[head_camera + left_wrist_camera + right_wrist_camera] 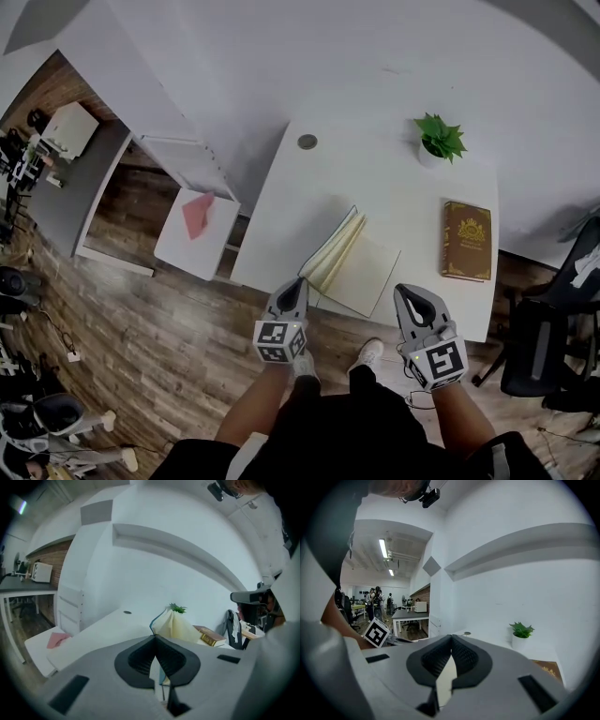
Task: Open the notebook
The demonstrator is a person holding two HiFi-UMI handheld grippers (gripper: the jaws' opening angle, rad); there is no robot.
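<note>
The cream-paged, teal-covered notebook (364, 267) lies half open by the front edge of the white table (375, 173), toward its left corner. Its spine runs slantwise from that edge toward the back right. The left gripper (298, 282) is closed, apparently pinching the near corner of the raised cover, which must swing leftward. The right gripper (405, 293), closed and empty, hangs beside the notebook's right page.

Head view looks steeply down on the table (375, 178). Gripper views sit low at its near edge facing the wall (525, 597) (all three catch the plant (439, 139)), the left right up against the notebook (176, 625).
</note>
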